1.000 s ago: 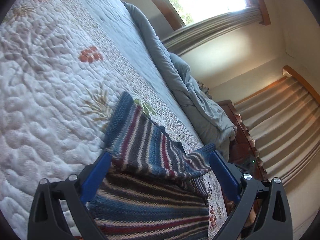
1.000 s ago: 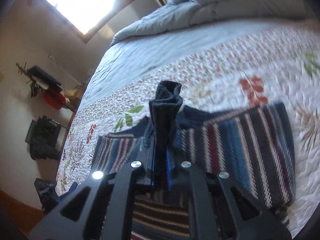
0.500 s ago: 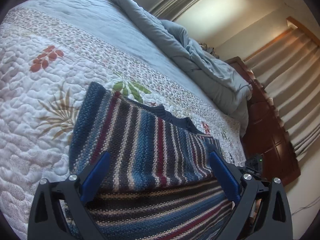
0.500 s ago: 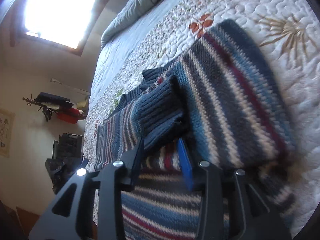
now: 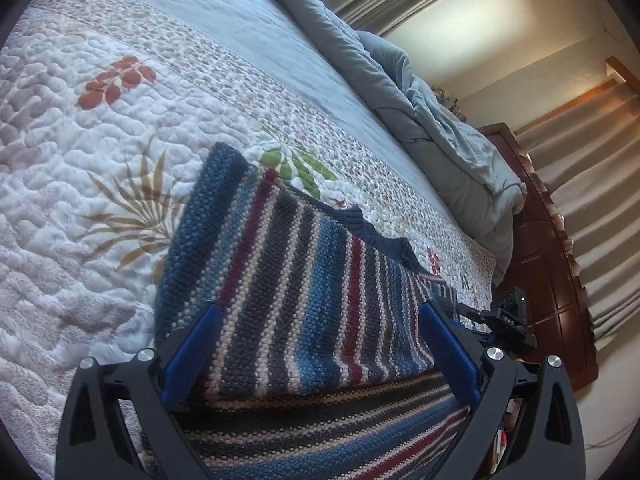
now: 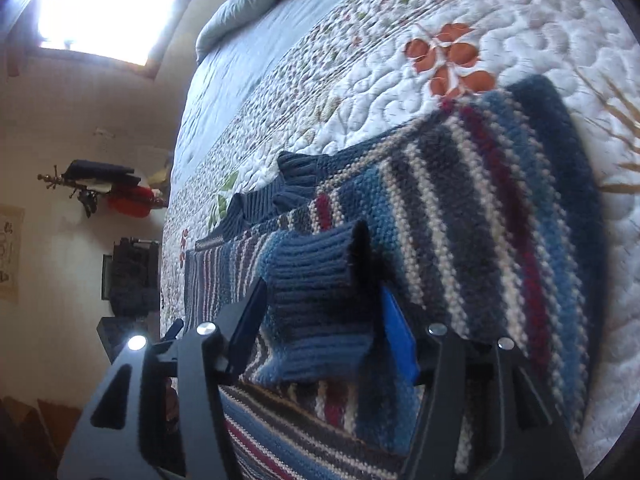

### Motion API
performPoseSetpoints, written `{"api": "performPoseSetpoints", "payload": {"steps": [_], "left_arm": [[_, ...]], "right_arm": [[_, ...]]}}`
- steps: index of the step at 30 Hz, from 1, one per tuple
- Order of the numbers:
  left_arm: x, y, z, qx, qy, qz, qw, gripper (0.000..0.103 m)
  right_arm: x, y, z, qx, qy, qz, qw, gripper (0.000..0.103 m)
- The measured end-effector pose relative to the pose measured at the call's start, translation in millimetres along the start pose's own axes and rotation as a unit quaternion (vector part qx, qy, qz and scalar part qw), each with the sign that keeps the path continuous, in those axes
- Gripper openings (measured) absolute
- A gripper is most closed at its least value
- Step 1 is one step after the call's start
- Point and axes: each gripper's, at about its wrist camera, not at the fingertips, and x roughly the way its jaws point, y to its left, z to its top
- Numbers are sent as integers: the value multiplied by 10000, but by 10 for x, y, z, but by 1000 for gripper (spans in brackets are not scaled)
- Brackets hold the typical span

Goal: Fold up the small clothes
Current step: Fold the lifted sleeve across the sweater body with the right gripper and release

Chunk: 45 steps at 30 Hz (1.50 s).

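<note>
A small striped knit sweater (image 5: 304, 280) in blue, maroon, cream and grey lies partly folded on a white quilted bedspread (image 5: 80, 160). My left gripper (image 5: 316, 344) is open, its blue pads wide apart over the folded part, holding nothing. In the right wrist view the sweater (image 6: 480, 220) lies flat with its blue ribbed collar (image 6: 296, 172) at the far edge. My right gripper (image 6: 320, 312) is open, with the blue ribbed sleeve cuff (image 6: 316, 280) lying loose between its jaws on the sweater.
A grey-blue duvet (image 5: 420, 100) is bunched at the far side of the bed. A dark wooden headboard (image 5: 548, 280) and beige curtains (image 5: 600, 160) stand on the right. A bright window (image 6: 100, 4) and a wall rack with clothes (image 6: 104, 188) are left of the bed.
The right gripper carried the sleeve cuff over the sweater, lowered it and opened its jaws around it. The left gripper stayed open and tilted over the sweater.
</note>
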Motion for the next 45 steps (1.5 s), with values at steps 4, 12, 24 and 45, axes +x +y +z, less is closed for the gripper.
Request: {"api": "performPoseSetpoints", "payload": {"steps": [4,12,24,45], "left_arm": [[-191,39,74,-114,-257,-66,9996,99],[-149,-88,10,84,-46,-190,9998,99],[186,-124,-212,373,292,140,9988,99],[304,-521,-491,1554,226,1349,9783,98]], "right_arm": [[87,57,16,-63,174,38,9998,20],[-241,384,165,-637,-418,-111,9970,10],[-188,-132,-47,-58,-452,-341,9984,29],[-315,-45,-527,-486,-640,-1202,9895,9]]}}
